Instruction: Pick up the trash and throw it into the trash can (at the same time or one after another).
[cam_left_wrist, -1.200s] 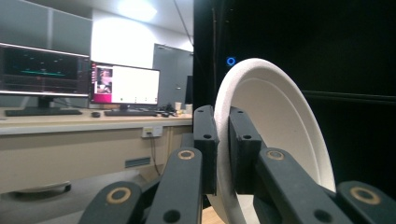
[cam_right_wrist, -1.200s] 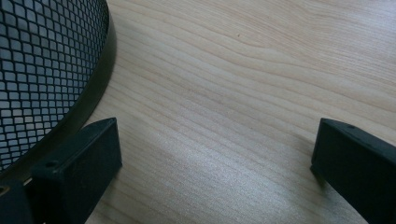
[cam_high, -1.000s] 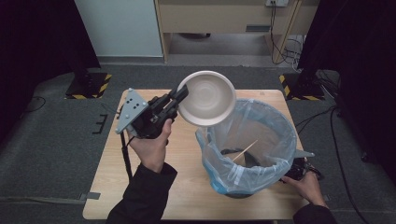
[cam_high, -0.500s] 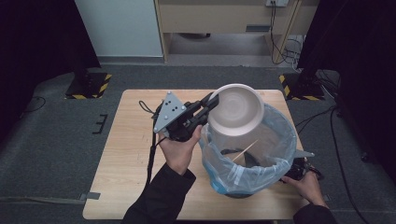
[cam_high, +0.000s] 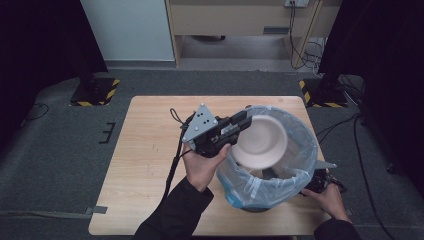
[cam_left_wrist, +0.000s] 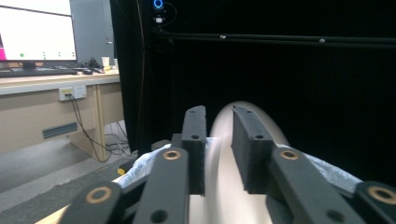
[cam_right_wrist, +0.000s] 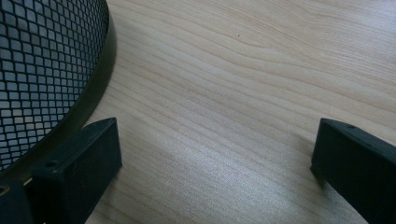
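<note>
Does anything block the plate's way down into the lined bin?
Nothing visible does. The plate hangs on edge between the left tongs, right over the bin's open mouth. The liner is folded back over the rim, and what lies deeper is partly hidden.

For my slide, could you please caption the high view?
Left gripper tips a plate over the bag-lined bin.

Grey carpet floor (cam_high: 55, 165), black curtains (cam_high: 40, 40)
</note>
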